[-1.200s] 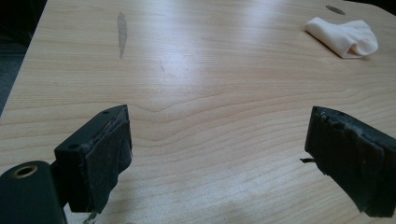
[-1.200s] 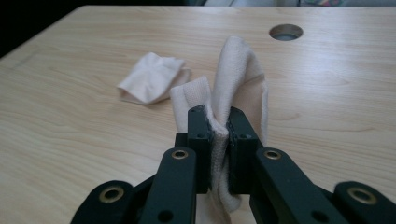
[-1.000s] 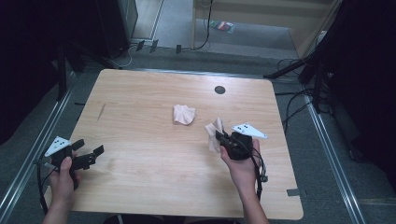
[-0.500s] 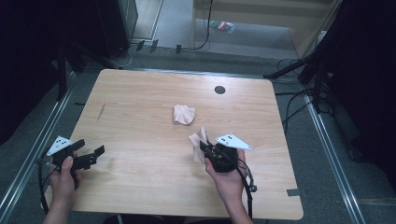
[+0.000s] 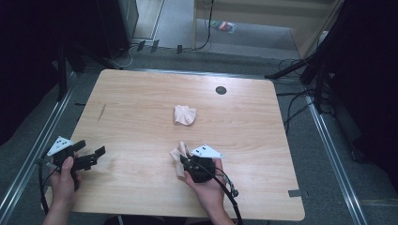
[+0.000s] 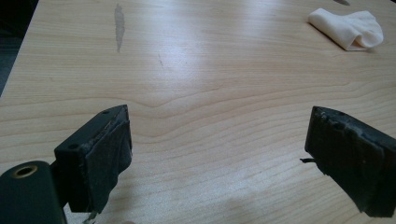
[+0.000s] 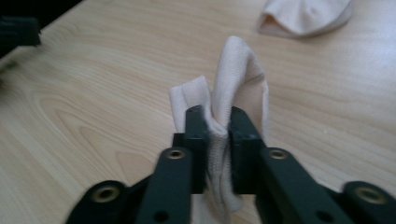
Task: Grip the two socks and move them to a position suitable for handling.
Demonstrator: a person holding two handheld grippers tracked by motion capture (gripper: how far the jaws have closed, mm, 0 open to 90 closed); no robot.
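Observation:
A crumpled cream cloth [image 5: 185, 115] lies at the middle of the wooden table [image 5: 253, 126]. A second cream cloth [image 7: 238, 79] stands pinched between the pads of my right gripper [image 7: 218, 116]. Its jaws have just been opening a little, but the fabric is still squeezed between them. In the high view that gripper [image 5: 185, 161] is near the table's front edge with the cloth [image 5: 179, 154] sticking out to its left. My left gripper [image 5: 91, 157] hovers at the front left, jaws wide open with bare wood between them [image 6: 219, 135]. The lying cloth [image 6: 348, 29] is far ahead of it.
A round black cable hole [image 5: 220, 90] sits near the table's far edge. A dark streak [image 5: 102, 111] marks the wood at the left. Cables and metal rails run along the floor on both sides of the table.
My right gripper has carried its cloth left and down toward the table's front edge. The left gripper and the lying cloth have stayed put.

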